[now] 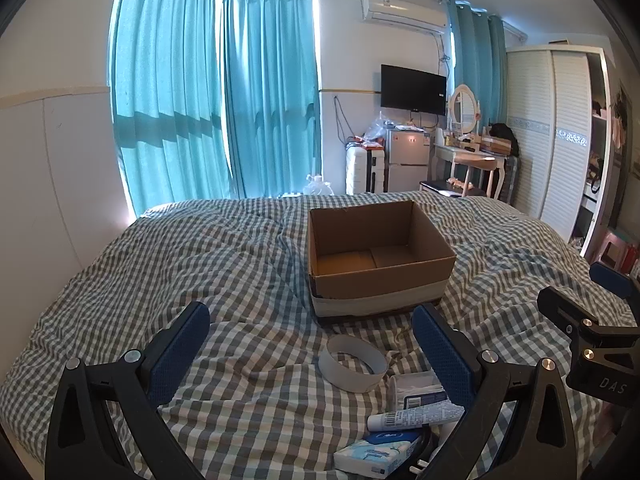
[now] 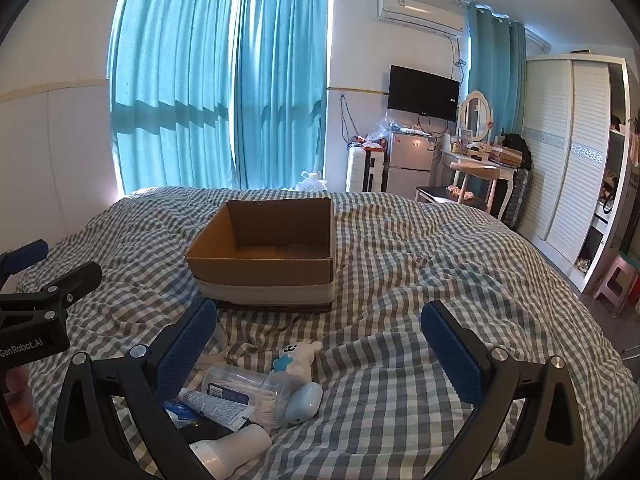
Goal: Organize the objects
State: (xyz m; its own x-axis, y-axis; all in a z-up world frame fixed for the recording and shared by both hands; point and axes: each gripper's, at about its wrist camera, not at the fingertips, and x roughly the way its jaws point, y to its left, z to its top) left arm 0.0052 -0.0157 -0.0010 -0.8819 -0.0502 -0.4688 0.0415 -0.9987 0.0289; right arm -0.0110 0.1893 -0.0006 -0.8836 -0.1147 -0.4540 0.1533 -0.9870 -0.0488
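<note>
Toiletry clutter (image 2: 240,396), perhaps cotton swabs, before cardboard box (image 2: 266,256).

An open box (image 1: 380,256) sits mid-frame on the checked bed (image 1: 200,264). Below it lies a tape ring (image 1: 353,363). A tube (image 1: 416,416) and tissues (image 1: 372,456) lie at lower right.

Both wrist views look low across the bed (image 1: 160,264), sharing the box (image 1: 380,280).

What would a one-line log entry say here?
left gripper: open, empty | right gripper: open, empty | cardboard box: empty | toiletries: on bed, unsorted
</note>
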